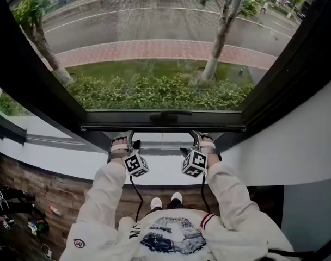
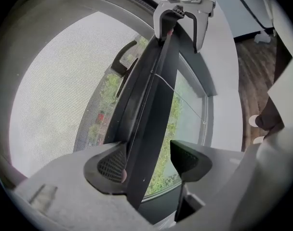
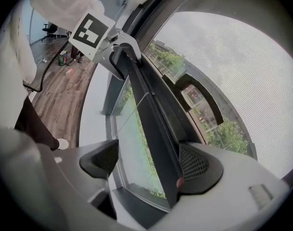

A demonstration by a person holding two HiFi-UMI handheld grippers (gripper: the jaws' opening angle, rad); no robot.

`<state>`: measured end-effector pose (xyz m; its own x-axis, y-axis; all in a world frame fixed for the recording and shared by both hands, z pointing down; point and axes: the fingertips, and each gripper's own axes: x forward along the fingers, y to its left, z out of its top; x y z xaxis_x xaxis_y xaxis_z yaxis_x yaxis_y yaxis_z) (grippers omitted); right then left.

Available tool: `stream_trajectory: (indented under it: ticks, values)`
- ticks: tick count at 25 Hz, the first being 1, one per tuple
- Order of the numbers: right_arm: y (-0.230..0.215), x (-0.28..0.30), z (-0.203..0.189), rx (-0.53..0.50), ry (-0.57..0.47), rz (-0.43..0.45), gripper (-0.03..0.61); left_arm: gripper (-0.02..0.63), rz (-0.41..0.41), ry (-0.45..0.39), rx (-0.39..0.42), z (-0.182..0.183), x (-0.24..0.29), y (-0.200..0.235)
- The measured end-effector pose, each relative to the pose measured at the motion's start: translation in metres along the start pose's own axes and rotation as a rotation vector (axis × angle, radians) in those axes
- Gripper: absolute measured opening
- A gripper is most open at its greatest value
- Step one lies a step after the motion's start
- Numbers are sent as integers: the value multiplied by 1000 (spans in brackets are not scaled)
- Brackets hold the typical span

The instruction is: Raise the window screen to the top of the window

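Note:
The window screen's mesh point(image 1: 154, 15) covers the pane, and its black bottom bar point(image 1: 163, 127) with a centre handle point(image 1: 170, 115) sits low, just above the sill. My left gripper point(image 1: 122, 138) and right gripper point(image 1: 201, 137) reach up under that bar on either side of the handle. In the left gripper view the bar point(image 2: 151, 105) passes between the jaws of the left gripper point(image 2: 151, 161); one pad point(image 2: 113, 165) rests against it and the other pad point(image 2: 190, 158) stands apart. The right gripper point(image 3: 147, 165) straddles the bar point(image 3: 153, 114) likewise, one pad point(image 3: 197, 165) touching and the other pad point(image 3: 100, 160) clear.
Thick black window frame posts point(image 1: 24, 75) flank the screen. A white sill point(image 1: 160, 170) lies below the grippers, with a fixed glass pane point(image 3: 134, 143) under the bar. Wood floor point(image 1: 46, 189) with small clutter point(image 1: 35, 224) is at the left, and the person's shoes point(image 1: 165, 201) are below.

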<state>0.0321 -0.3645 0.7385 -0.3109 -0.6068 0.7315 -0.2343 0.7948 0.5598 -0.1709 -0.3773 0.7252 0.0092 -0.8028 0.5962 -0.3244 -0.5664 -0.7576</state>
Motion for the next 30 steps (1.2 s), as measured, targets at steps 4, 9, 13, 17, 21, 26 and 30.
stream_trajectory:
  ticks: [4, 9, 13, 17, 21, 26, 30]
  values:
    - [0, 0, 2, -3, 16, -3, 380, 285, -5, 17, 7, -2, -1, 2]
    - [-5, -2, 5, -7, 16, -35, 376, 284, 0, 18, 17, -3, -3, 5]
    - [-17, -9, 8, 33, -1, -70, 302, 284, 2, 16, 4, -1, -5, 9]
    - [-24, -20, 14, 35, -23, -105, 308, 284, 32, 8, 10, 2, -14, 19]
    - [-45, -38, 26, 38, -51, -162, 307, 284, 97, -11, 1, 12, -28, 46]
    - [-61, -52, 33, 33, -66, -198, 301, 284, 126, -17, -2, 19, -37, 63]
    - [-66, -63, 38, 39, -84, -223, 301, 284, 148, -24, -4, 21, -48, 70]
